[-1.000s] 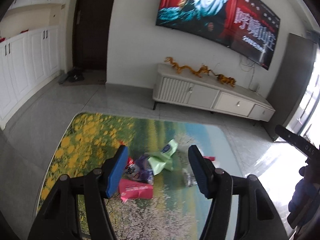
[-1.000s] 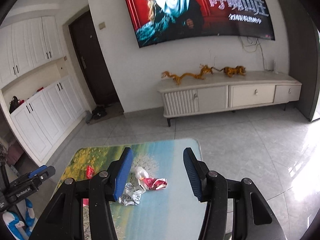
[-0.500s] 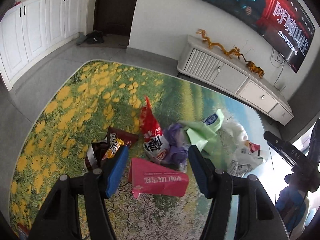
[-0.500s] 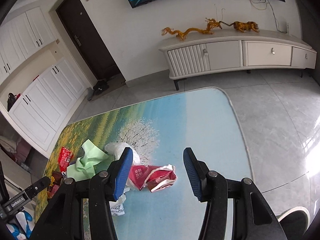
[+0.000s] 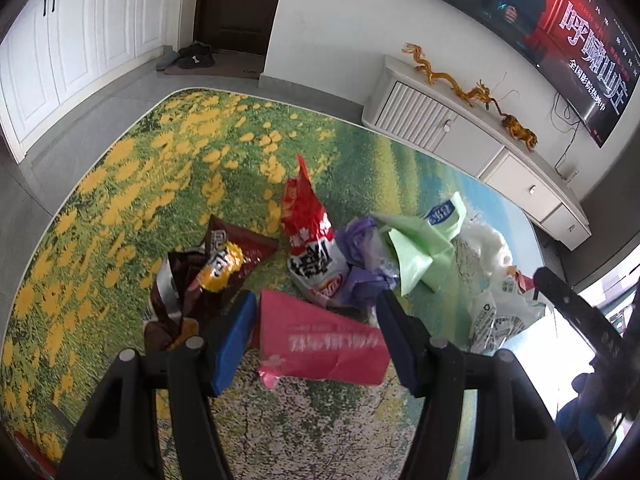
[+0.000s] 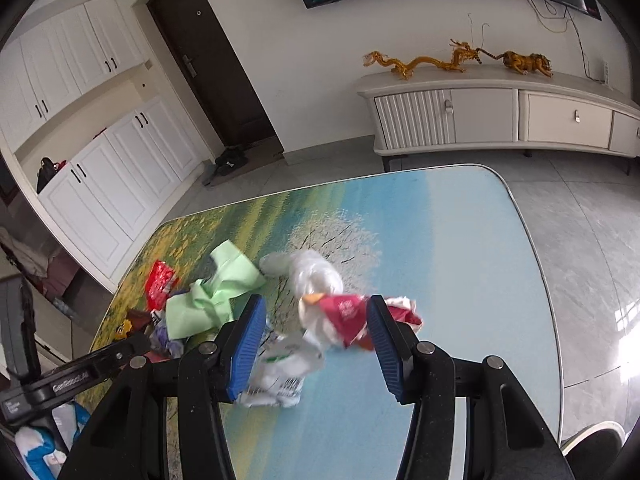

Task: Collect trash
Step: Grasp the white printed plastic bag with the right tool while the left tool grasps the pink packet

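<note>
Left tongs (image 5: 314, 338): parted, empty, over pink packet (image 5: 320, 344) at 6 o'clock of surface (image 5: 120, 184) | Right tongs (image 6: 316, 332): parted, empty, straddling red wrapper (image 6: 348, 318) | Green bag (image 6: 212, 292) at 10 o'clock

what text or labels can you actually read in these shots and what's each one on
"呼啸山庄": the TV screen, large white characters; the smaller line beneath is too small to read.
"GenRobot.AI": the left gripper's black bar, faint.
"DAS": the right gripper's black bar.
Print on the pink packet, red snack bag and brown bag: blurred or upside down, unreadable.
</note>
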